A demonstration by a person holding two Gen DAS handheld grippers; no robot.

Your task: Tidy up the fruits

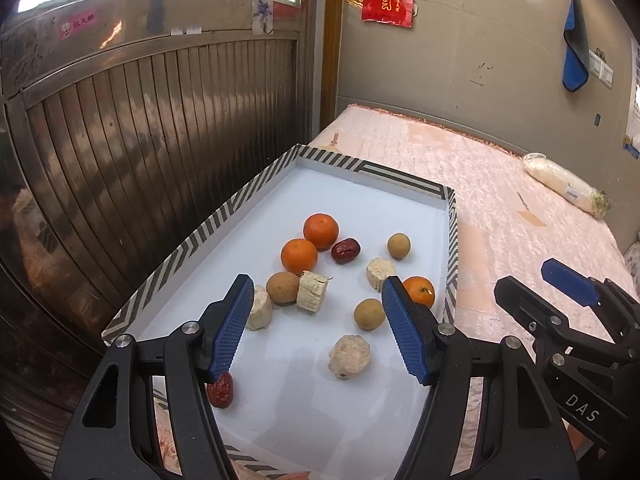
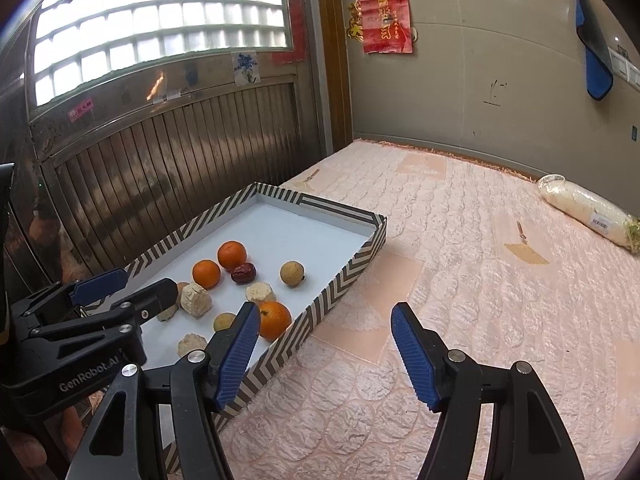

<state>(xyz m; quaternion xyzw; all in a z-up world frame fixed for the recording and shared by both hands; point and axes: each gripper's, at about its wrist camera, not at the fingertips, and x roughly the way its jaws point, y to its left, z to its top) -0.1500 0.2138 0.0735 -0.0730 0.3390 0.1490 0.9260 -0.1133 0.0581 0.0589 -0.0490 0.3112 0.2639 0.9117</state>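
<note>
One shallow white cardboard tray with striped walls (image 1: 404, 184) at frame centre holds three round orange tangerines (image 1: 321, 231), four pale beige chunks (image 1: 349, 356), three brown round longans (image 1: 283, 288) and two red dates (image 1: 345, 250). The left gripper (image 1: 318, 328) and right gripper (image 2: 326, 356) are both spread and empty.

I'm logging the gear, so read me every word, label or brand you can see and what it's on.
"DAS": on the right gripper body.
"GenRobot.AI": on the left gripper body.
Red poster: gold characters, too blurred to read.
Pink door sticker: characters too small to read.
Wrapped radish: barcode label, unreadable.
</note>
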